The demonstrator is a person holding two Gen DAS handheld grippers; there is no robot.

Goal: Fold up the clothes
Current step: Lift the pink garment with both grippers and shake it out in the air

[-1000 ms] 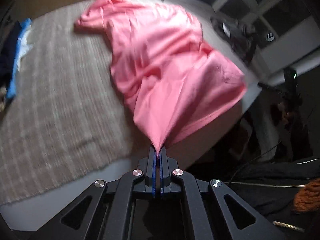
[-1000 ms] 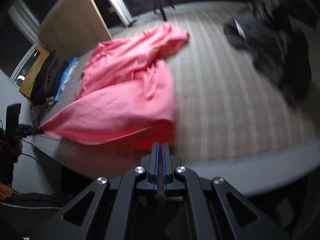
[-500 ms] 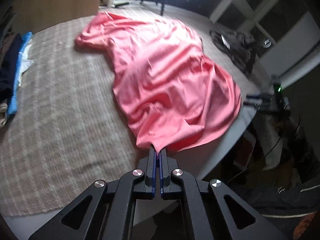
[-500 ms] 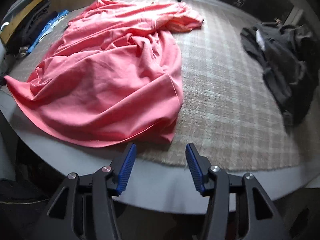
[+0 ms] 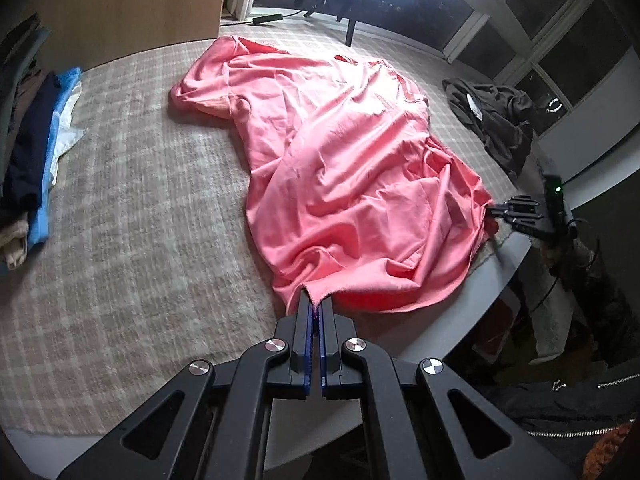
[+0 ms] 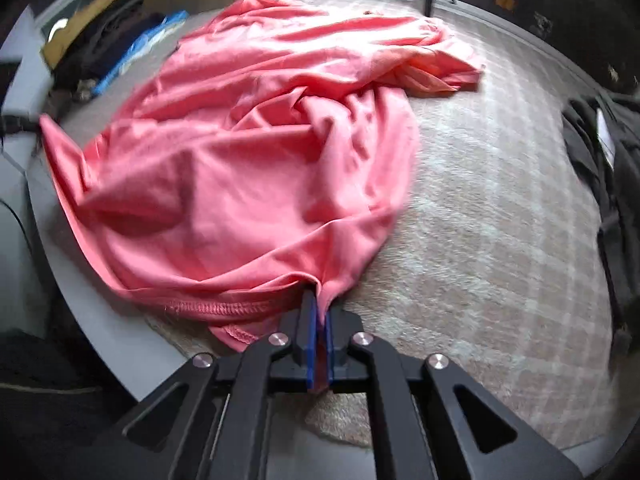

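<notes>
Left wrist view: left gripper [image 5: 315,312] pinched tight on near hem corner of pink shirt [image 5: 340,168]. Shirt lies wrinkled on checked rug [image 5: 132,220].

Right wrist view: right gripper [image 6: 320,312] pinched tight on other hem corner.

Step looks like spreading or first fold. Next move needs both corners moved evenly.

Crumpled pink cotton garment [image 5: 344,168] is covering part of the beige checked woven mat [image 5: 132,216]; garment type not determinable. Its right edge [image 6: 400,184] is blurring in the right wrist view. Dark grey crumpled garment [image 6: 616,184] is running off that frame's right edge. Stacked folded clothes [image 5: 28,152] are cut by the left frame edge.
</notes>
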